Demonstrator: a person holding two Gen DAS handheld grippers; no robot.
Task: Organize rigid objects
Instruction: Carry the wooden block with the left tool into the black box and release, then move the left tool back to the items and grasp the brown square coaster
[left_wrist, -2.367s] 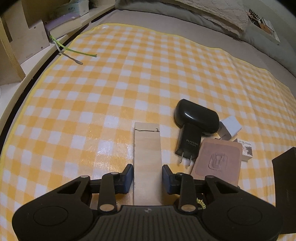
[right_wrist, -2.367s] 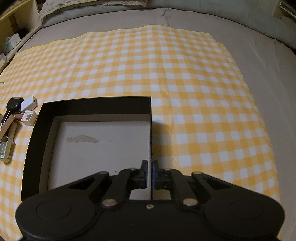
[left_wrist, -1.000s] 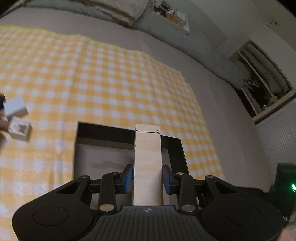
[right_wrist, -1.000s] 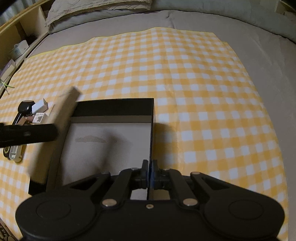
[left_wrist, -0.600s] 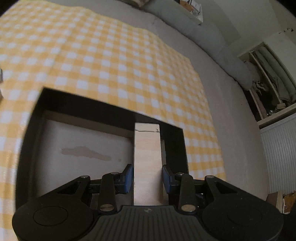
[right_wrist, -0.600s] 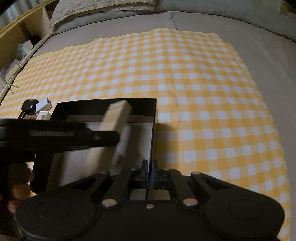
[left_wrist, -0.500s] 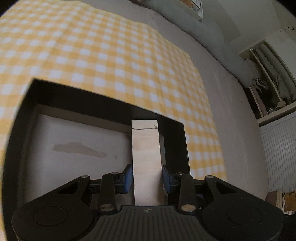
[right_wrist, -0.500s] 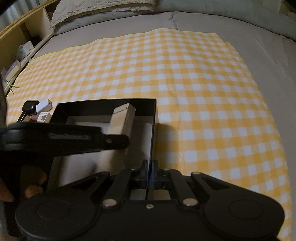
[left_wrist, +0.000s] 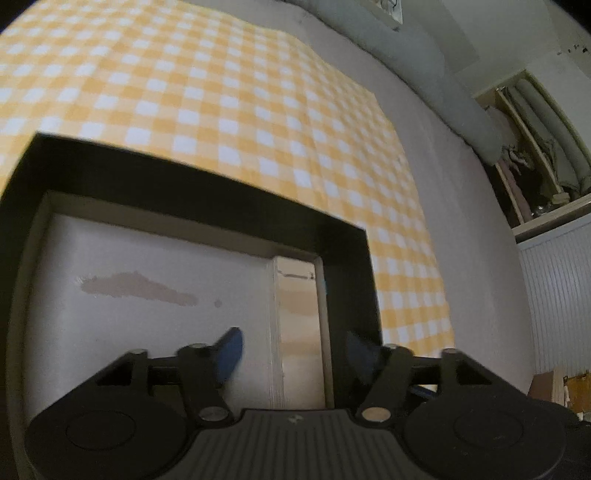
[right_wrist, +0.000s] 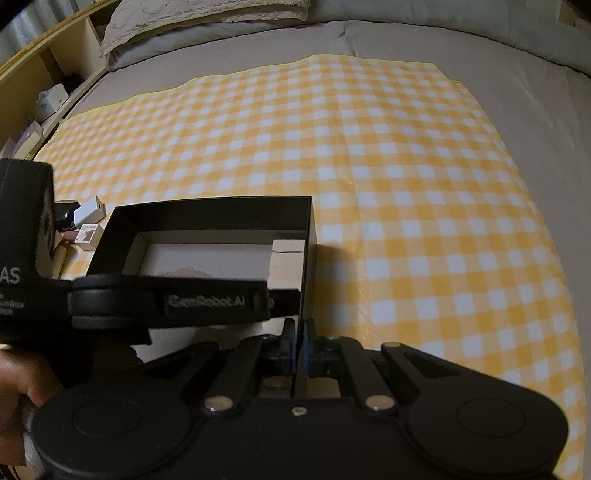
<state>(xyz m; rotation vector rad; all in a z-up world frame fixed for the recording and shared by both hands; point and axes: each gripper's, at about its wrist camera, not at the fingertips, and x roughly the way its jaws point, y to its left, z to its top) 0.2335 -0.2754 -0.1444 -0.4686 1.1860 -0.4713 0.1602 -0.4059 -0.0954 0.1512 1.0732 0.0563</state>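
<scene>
Left gripper (left_wrist: 293, 345) spread wide, nothing between its fingers; the long wooden block (left_wrist: 300, 325) lies on the floor of the black box (left_wrist: 184, 192), directly under and ahead of it, tucked against the box's right wall, far end near the far right corner. Block's long axis runs straight away from the gripper, parallel to that wall

Right gripper (right_wrist: 300, 341) pinched shut on the box's near right wall, apparently steadying it. Left arm is the nearer one to the loose things

Count: one box, one block inside it. Outside, off the box's left side on the checked cloth (right_wrist: 369, 147) over the bed: a black charger (right_wrist: 66, 216), a white plug (right_wrist: 89, 213), a small printed carton (right_wrist: 88, 235), plus something tan partly hidden — can't tell what

Judgement: next pick lies to the left of the box, so the left gripper would lift clear and swing that way
</scene>
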